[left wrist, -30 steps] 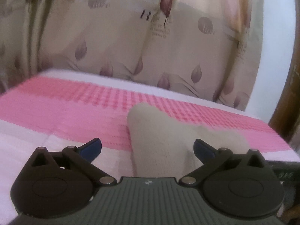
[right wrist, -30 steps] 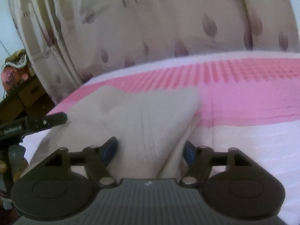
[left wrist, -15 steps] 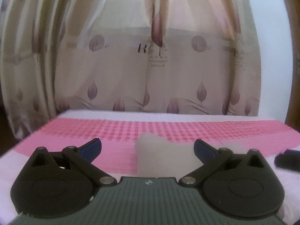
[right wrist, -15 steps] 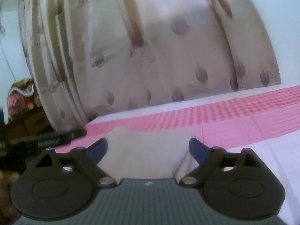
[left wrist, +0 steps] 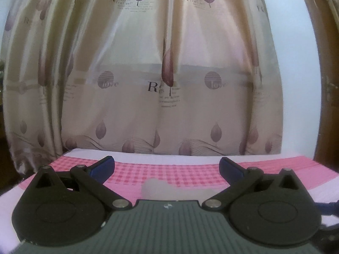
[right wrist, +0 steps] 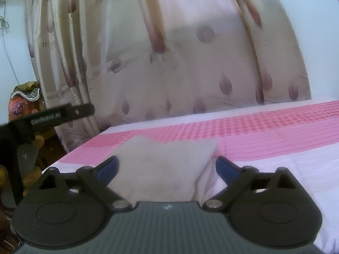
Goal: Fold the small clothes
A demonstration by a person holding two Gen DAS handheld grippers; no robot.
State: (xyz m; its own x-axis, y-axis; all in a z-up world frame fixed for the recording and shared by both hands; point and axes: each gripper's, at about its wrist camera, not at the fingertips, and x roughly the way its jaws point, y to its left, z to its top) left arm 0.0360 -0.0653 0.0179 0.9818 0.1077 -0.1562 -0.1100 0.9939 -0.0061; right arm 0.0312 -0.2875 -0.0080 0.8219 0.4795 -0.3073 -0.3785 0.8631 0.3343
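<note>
Change since earlier: both cameras have tilted up, so more curtain fills each view and the beige cloth takes up less of each; in the left wrist view it has shrunk from a broad mound to a small strip.
Left gripper (left wrist: 167,168): held level over the bed, its two blue-tipped fingers spread wide, nothing between them.
Beige cloth, left wrist view (left wrist: 157,188): only a small pale piece shows, just above the gripper body, lying on the pink sheet between the spread fingers and beyond them.
Bed sheet (left wrist: 165,170): pink check band across the middle, a pale strip at the far edge.
Curtain (left wrist: 135,105): beige with purple leaf prints and lettering, hanging behind the bed.
Right gripper (right wrist: 167,166): fingers also spread wide, holding nothing.
Beige cloth, right wrist view (right wrist: 165,165): a folded pale piece lying flat on the bed near its left edge, between the fingers and ahead of them; whether the tips touch it I cannot tell.
Left gripper seen from the right wrist view (right wrist: 53,115): a black bar at the left edge, over the bedside.
</note>
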